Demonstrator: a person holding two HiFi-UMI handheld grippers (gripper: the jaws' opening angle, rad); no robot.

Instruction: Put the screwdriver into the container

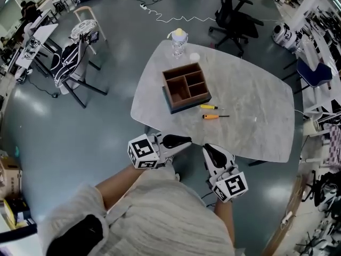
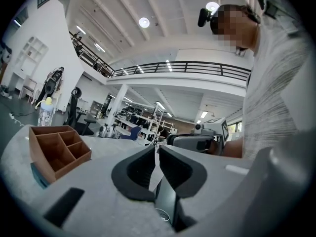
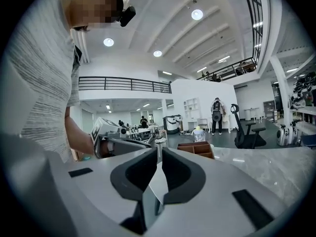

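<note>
A brown wooden container (image 1: 185, 87) with three compartments stands on the pale marble table (image 1: 250, 105); it also shows in the left gripper view (image 2: 59, 149) and the right gripper view (image 3: 196, 149). Just right of it lie two small screwdrivers, one yellow-handled (image 1: 211, 106) and one orange-handled (image 1: 215, 116). My left gripper (image 1: 187, 141) and right gripper (image 1: 208, 149) hover close to my body at the table's near edge, well short of the screwdrivers. Both are shut and hold nothing, as each gripper's own view confirms: the left gripper (image 2: 157, 151), the right gripper (image 3: 159, 152).
A clear bottle with a yellow top (image 1: 178, 41) stands at the table's far edge beside a small white disc (image 1: 194, 56). A black office chair (image 1: 234, 17) is beyond the table, and a folding chair (image 1: 74, 63) stands on the grey floor at left.
</note>
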